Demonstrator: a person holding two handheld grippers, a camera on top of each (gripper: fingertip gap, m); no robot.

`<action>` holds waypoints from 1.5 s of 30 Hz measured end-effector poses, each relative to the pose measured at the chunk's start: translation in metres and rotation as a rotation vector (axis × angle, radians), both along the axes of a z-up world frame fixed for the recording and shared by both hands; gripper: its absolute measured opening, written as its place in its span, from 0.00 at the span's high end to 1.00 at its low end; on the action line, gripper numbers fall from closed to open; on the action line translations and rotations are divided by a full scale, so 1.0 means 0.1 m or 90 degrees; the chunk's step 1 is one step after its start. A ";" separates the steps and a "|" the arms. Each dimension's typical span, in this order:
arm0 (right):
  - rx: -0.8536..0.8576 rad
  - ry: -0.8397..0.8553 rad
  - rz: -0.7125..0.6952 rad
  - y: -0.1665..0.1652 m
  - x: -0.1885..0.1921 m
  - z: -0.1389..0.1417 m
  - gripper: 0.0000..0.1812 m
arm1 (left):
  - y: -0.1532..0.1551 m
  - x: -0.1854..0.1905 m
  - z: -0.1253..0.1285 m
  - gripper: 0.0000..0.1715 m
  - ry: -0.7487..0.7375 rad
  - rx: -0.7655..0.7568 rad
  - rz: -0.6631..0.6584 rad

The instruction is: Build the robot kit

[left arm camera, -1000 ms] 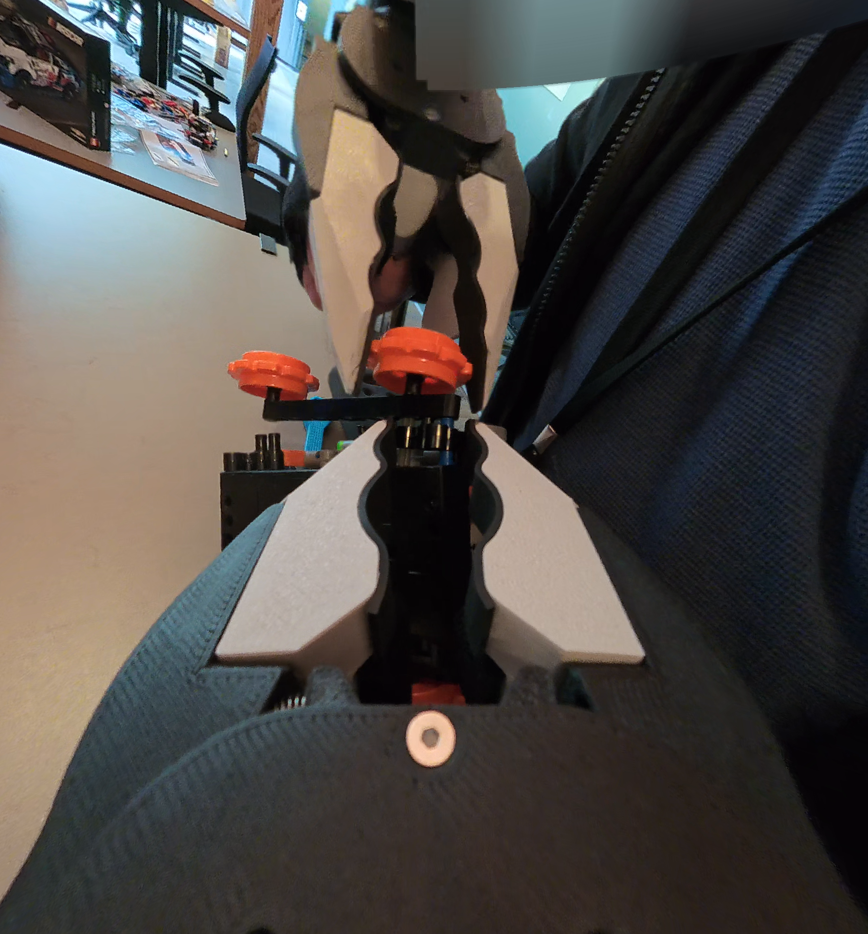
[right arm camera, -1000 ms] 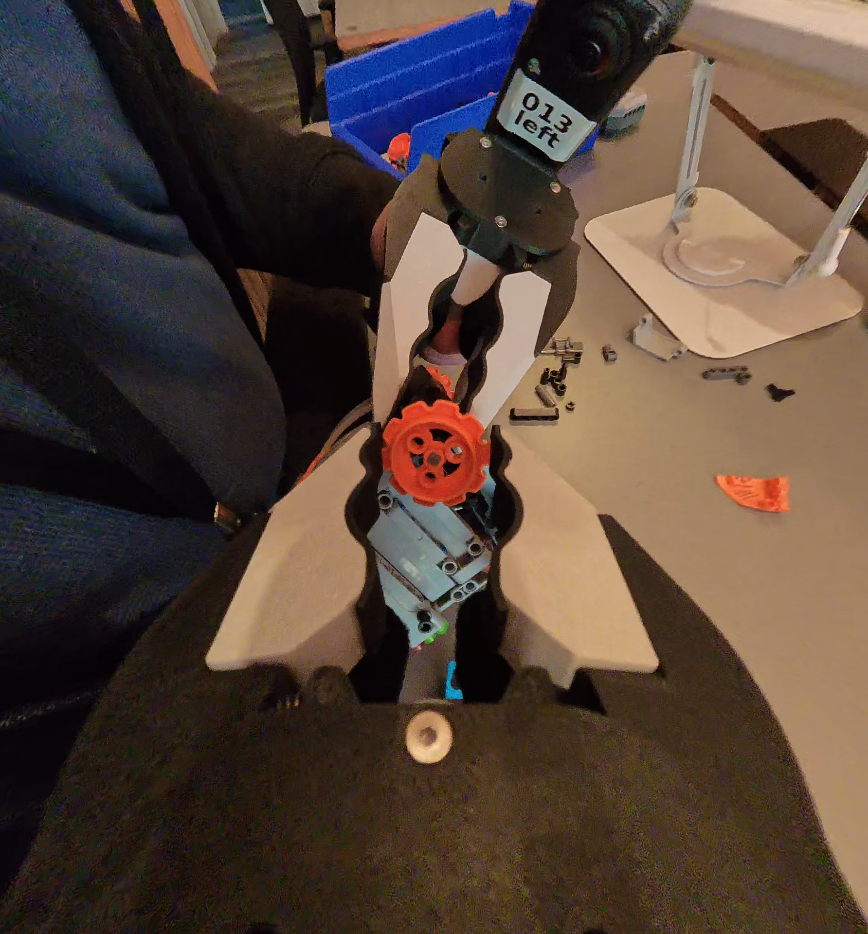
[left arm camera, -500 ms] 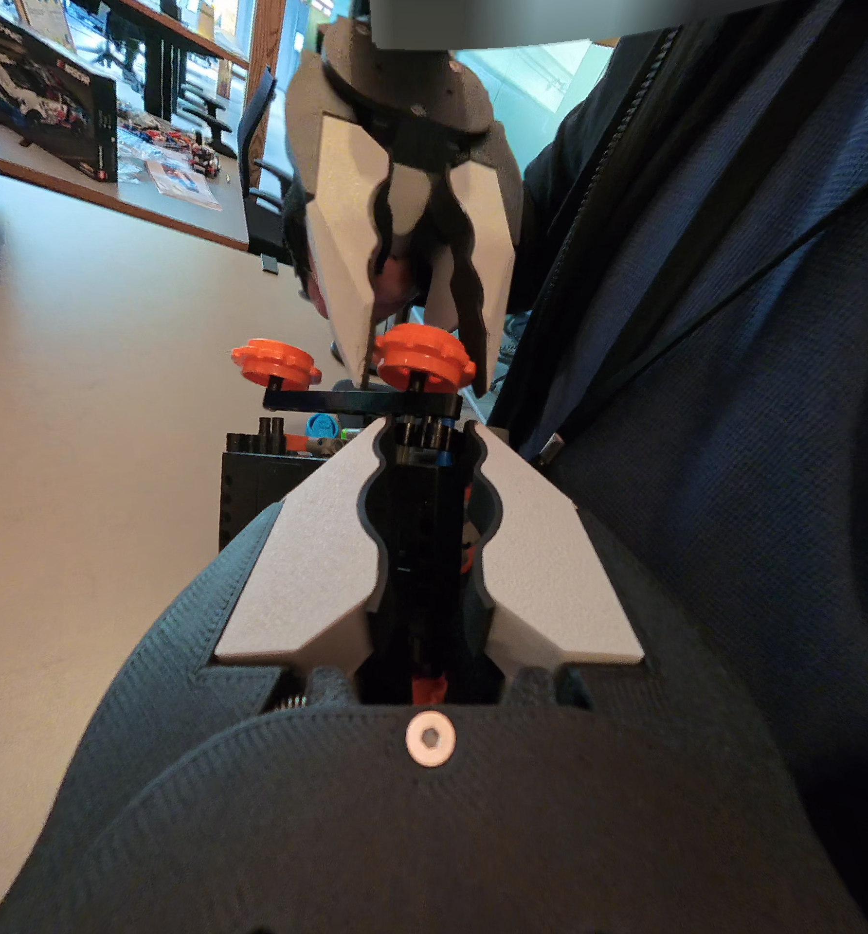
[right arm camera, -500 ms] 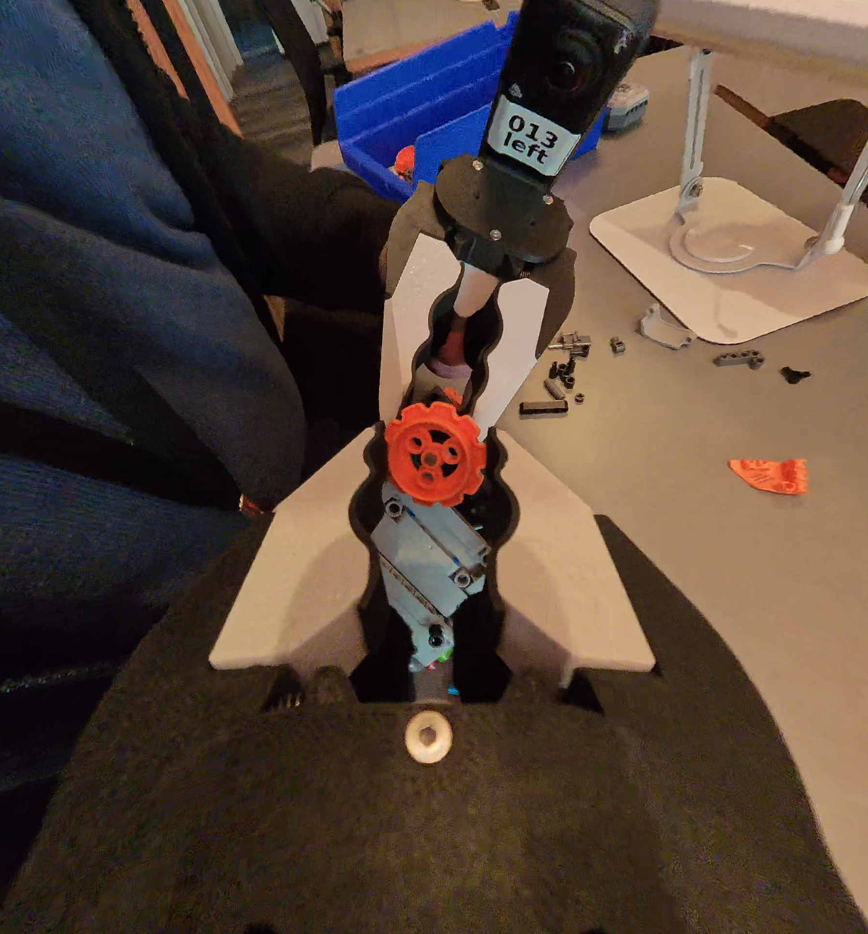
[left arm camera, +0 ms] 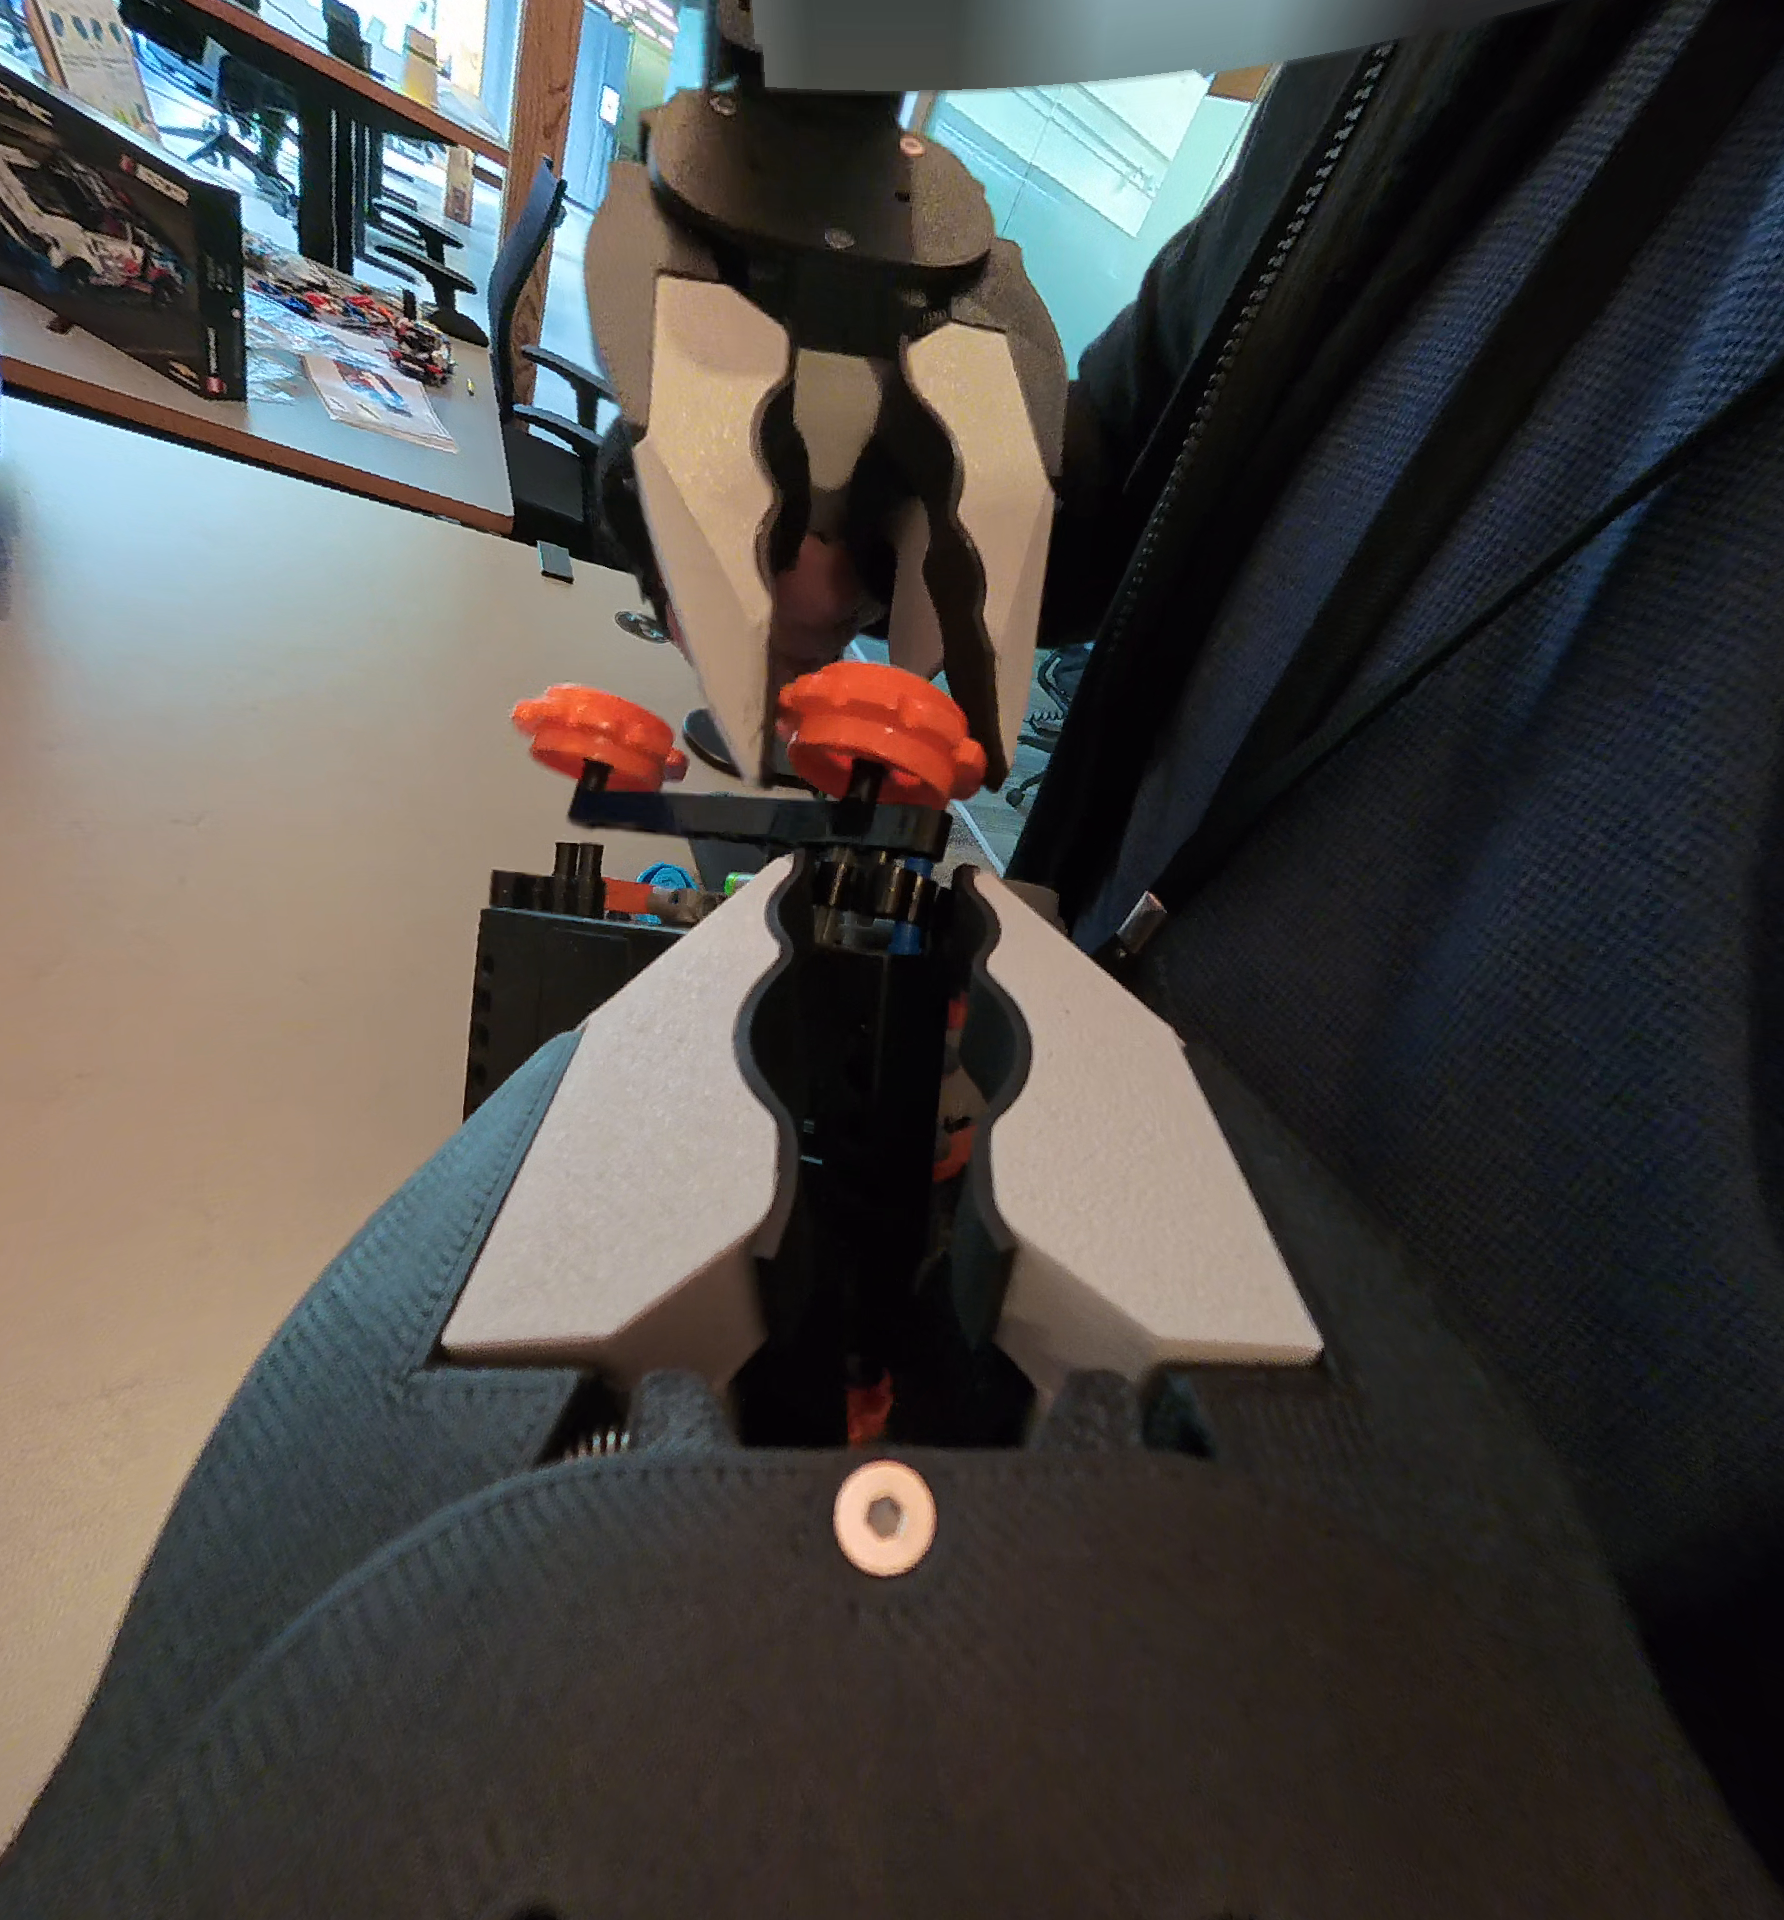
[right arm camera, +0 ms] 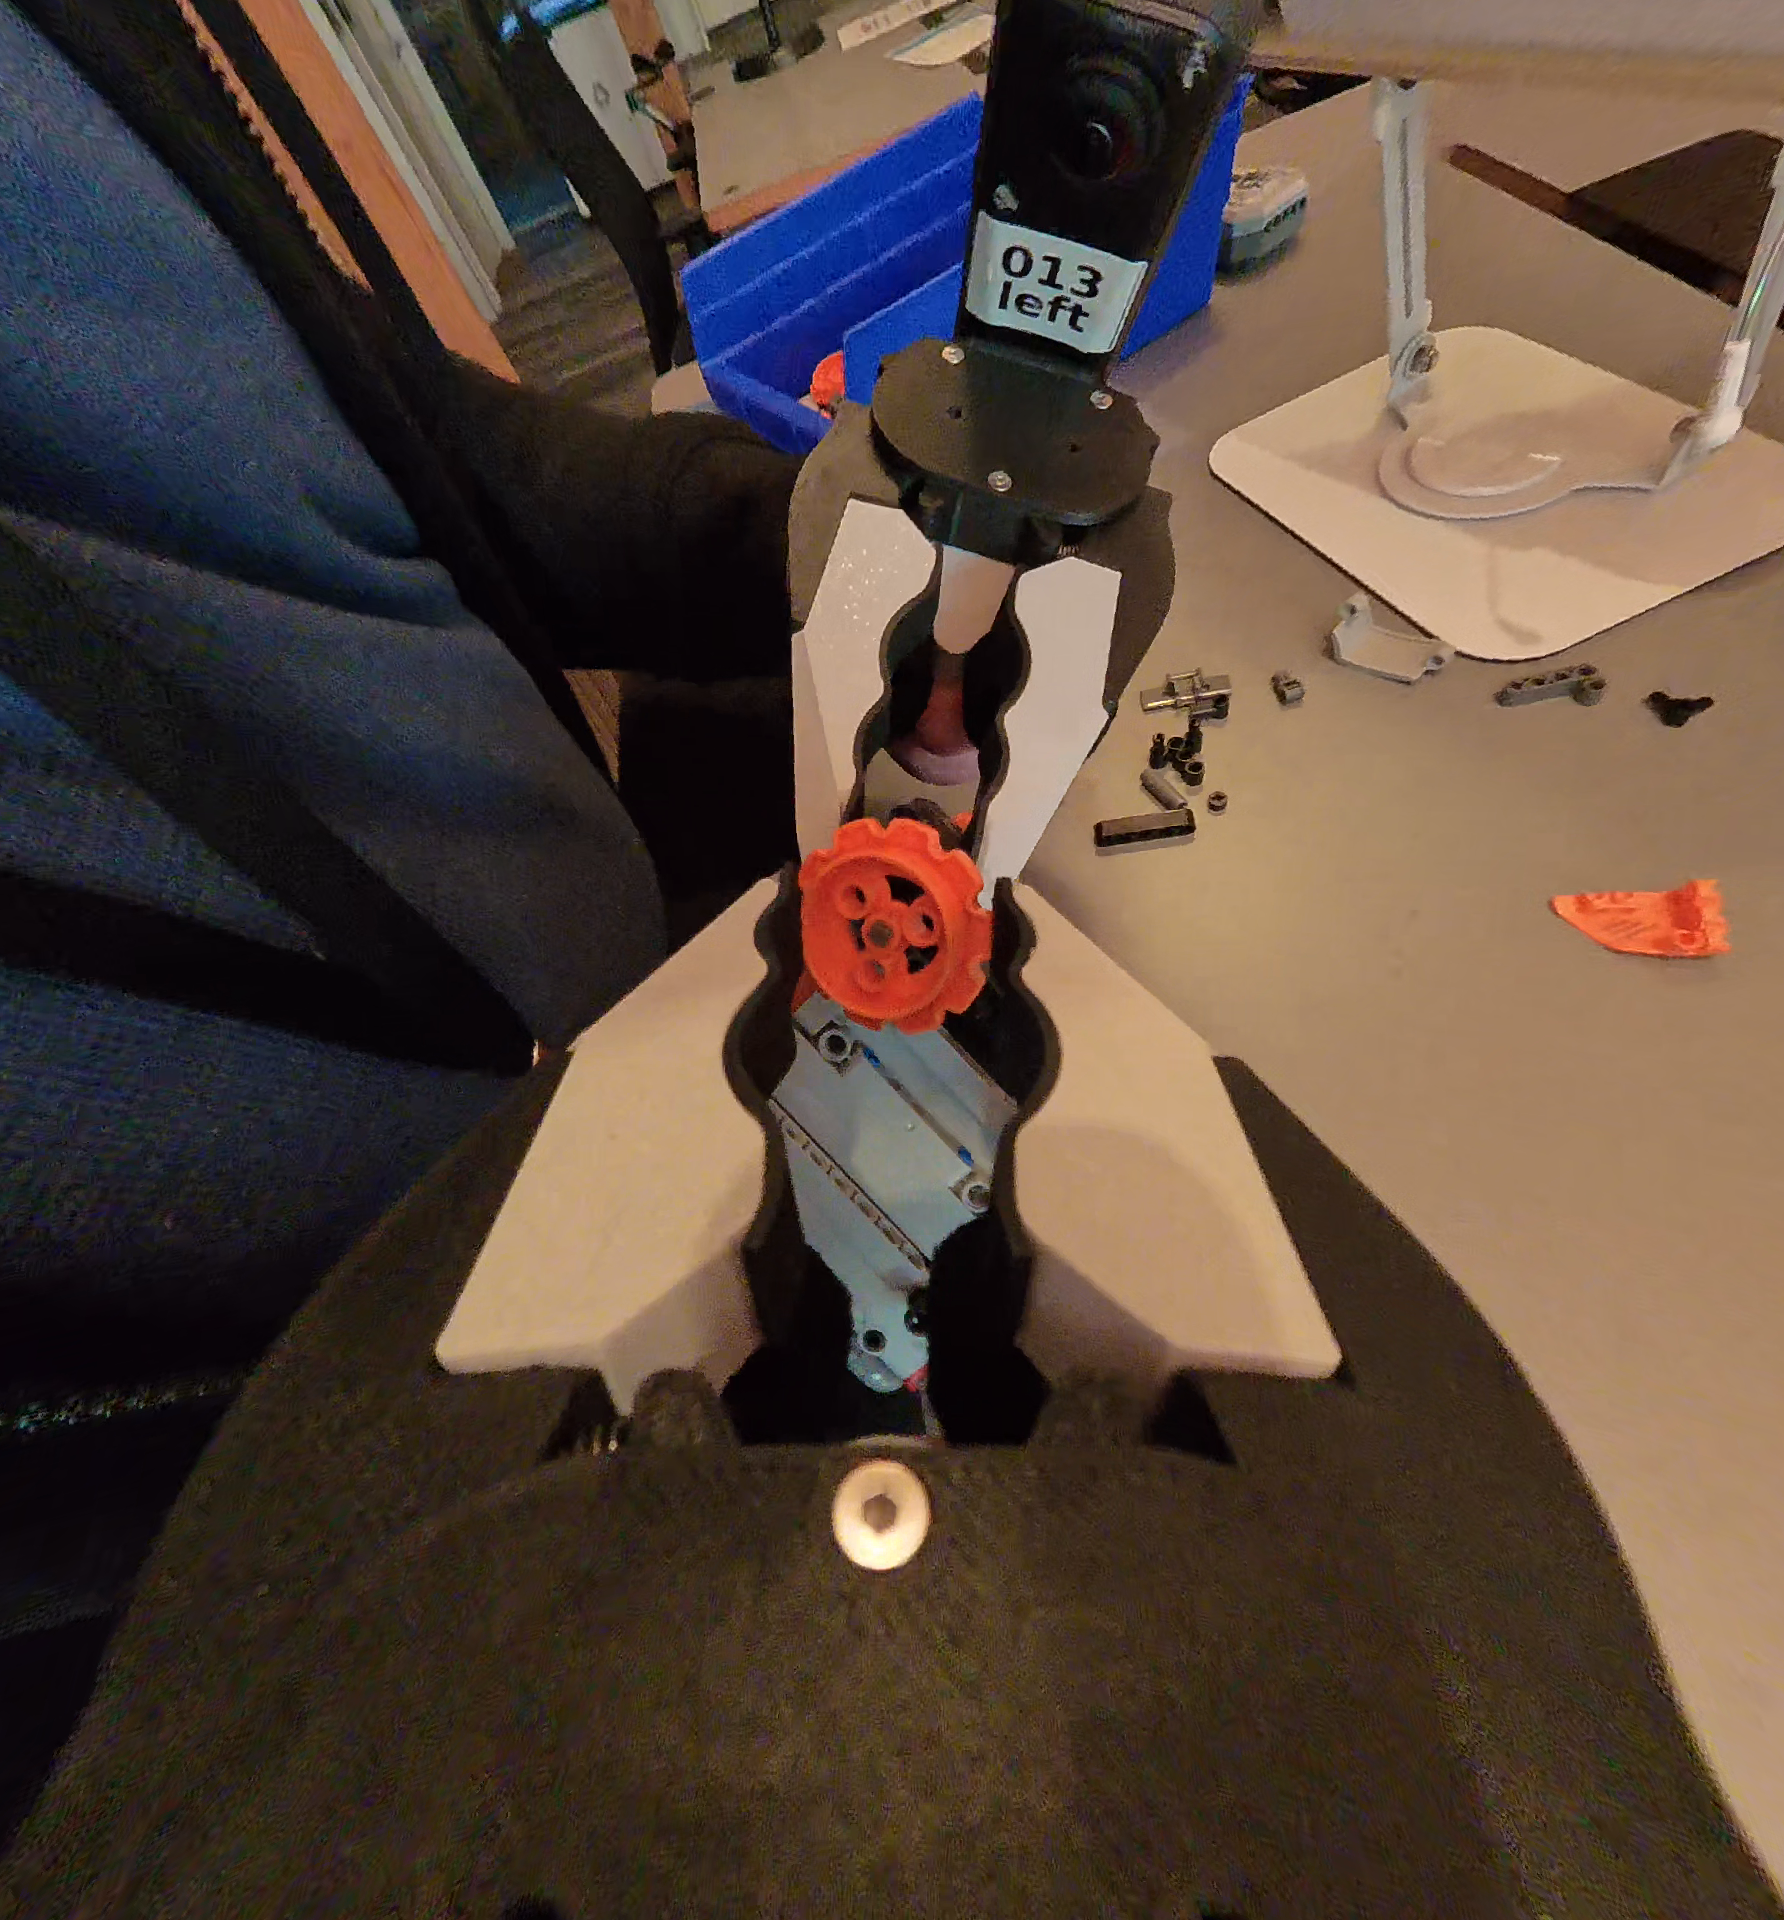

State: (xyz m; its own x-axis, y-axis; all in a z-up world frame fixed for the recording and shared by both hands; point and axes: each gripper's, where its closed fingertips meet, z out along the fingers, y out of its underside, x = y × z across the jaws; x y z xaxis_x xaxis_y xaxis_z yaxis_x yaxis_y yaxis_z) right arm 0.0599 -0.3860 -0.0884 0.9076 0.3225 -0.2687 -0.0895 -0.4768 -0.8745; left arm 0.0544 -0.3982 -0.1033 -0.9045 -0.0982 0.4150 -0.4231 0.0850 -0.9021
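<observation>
My left gripper (left arm camera: 872, 883) is shut on a black and grey brick assembly (left arm camera: 857, 1091). On its top sits a black beam (left arm camera: 753, 816) with two orange toothed wheels. My right gripper (left arm camera: 872, 764) comes from the opposite side, and its fingertips close on the nearer orange wheel (left arm camera: 872, 727). The other orange wheel (left arm camera: 597, 732) is free to the left. In the right wrist view, the orange wheel (right arm camera: 888, 925) sits between the tips of my right gripper (right arm camera: 888, 904), above the grey body (right arm camera: 888, 1132). My left gripper (right arm camera: 924, 800) faces it.
A person's blue jacket (left arm camera: 1490, 727) is close on one side. On the table (right arm camera: 1387, 1039) lie loose small parts (right arm camera: 1168, 769), an orange scrap (right arm camera: 1646, 920), a white stand base (right arm camera: 1553, 499) and blue bins (right arm camera: 826, 270). A black block (left arm camera: 535, 966) and a printed box (left arm camera: 88, 229) also stand there.
The grey body under the wheel has turned a little between my right fingers. Both grippers keep their hold and have shifted only slightly.
</observation>
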 end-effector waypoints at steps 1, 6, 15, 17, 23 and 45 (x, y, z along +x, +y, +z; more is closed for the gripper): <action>0.002 -0.027 0.006 -0.02 -0.02 0.01 0.82 | 0.01 0.00 -0.01 0.85 -0.001 0.003 -0.001; 0.005 -0.084 0.010 -0.05 -0.04 0.01 0.82 | -0.01 0.00 -0.01 0.85 -0.006 0.013 -0.003; -0.031 -0.300 0.003 0.06 0.07 -0.12 0.78 | 0.00 0.03 -0.01 0.85 0.022 0.024 0.012; -0.046 -0.260 0.021 0.07 0.07 -0.14 0.77 | 0.02 0.03 -0.02 0.85 0.014 0.038 0.009; -0.034 -0.136 0.044 0.05 0.04 -0.05 0.78 | -0.01 0.00 0.03 0.85 0.002 0.002 0.017; 0.160 0.127 -0.143 0.16 0.00 0.21 0.79 | 0.04 -0.09 0.19 0.85 0.049 -0.152 0.053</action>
